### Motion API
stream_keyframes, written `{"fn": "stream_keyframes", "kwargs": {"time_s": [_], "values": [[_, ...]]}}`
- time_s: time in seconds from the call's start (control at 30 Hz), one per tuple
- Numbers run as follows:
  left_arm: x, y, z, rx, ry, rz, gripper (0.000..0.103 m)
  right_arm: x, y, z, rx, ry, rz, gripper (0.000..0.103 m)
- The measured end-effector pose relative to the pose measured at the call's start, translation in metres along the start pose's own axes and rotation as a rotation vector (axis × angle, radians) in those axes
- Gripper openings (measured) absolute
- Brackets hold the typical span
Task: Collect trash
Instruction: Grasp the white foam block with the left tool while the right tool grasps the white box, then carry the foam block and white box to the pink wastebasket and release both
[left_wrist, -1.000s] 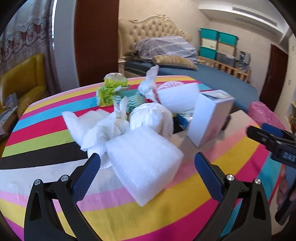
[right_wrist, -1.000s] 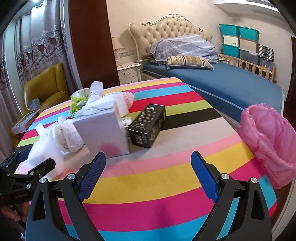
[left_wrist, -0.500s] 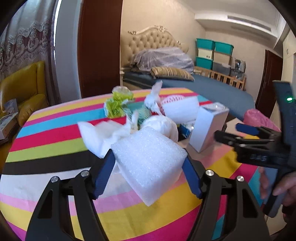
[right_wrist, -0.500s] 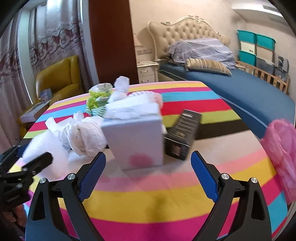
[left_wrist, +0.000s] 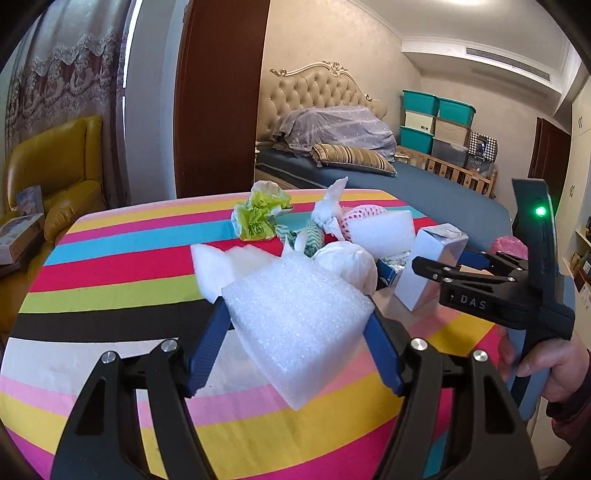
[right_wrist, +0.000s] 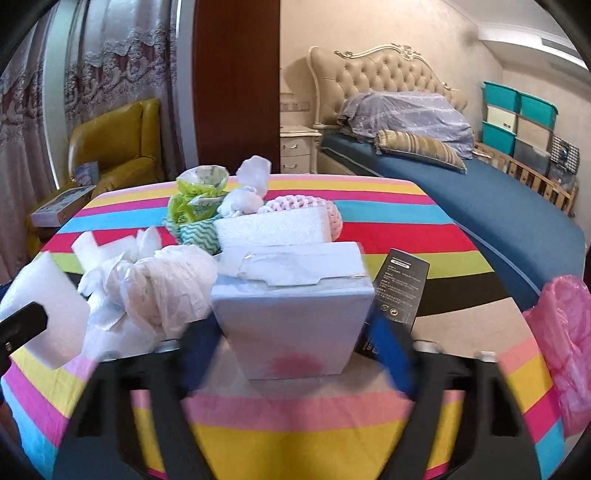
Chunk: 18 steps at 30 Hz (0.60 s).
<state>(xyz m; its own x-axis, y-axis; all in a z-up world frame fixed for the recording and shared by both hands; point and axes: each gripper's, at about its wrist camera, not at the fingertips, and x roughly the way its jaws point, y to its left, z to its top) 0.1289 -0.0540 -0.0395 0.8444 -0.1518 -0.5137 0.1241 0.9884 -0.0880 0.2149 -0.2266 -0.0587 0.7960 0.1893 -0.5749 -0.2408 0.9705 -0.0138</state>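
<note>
My left gripper (left_wrist: 295, 325) is shut on a white foam block (left_wrist: 295, 317) and holds it above the striped table (left_wrist: 110, 266). My right gripper (right_wrist: 295, 332) has its blurred blue fingers (right_wrist: 199, 350) close on both sides of a white carton box (right_wrist: 295, 314) standing on the table; whether they touch it I cannot tell. In the left wrist view the right gripper (left_wrist: 439, 266) is beside the box (left_wrist: 428, 269). A pink trash bag (right_wrist: 565, 350) hangs at the table's right edge.
Behind the box lie a knotted white plastic bag (right_wrist: 162, 288), a second foam block (right_wrist: 273, 229), a green bag (right_wrist: 195, 203), a pink foam net (right_wrist: 310, 203) and a black carton (right_wrist: 399, 291). A bed (right_wrist: 480, 199) stands beyond the table, a yellow armchair (right_wrist: 118, 147) at left.
My left gripper has closed on the foam block and lifted it. My right gripper has moved forward to the white box and its fingers have narrowed around it.
</note>
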Motion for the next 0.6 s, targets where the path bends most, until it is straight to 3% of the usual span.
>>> {"fn": "stream_keyframes", "kwargs": {"time_s": [0.3,0.6], "values": [[0.007,-0.017,0.001,0.024,0.007,-0.03,0.069,-0.044,-0.015,-0.013,0.035,-0.079,0.031,0.064],[0.015,-0.047,0.008,0.089,0.006,-0.079,0.069,-0.077,-0.048,-0.032,0.118,-0.095,-0.014,0.064]]}}
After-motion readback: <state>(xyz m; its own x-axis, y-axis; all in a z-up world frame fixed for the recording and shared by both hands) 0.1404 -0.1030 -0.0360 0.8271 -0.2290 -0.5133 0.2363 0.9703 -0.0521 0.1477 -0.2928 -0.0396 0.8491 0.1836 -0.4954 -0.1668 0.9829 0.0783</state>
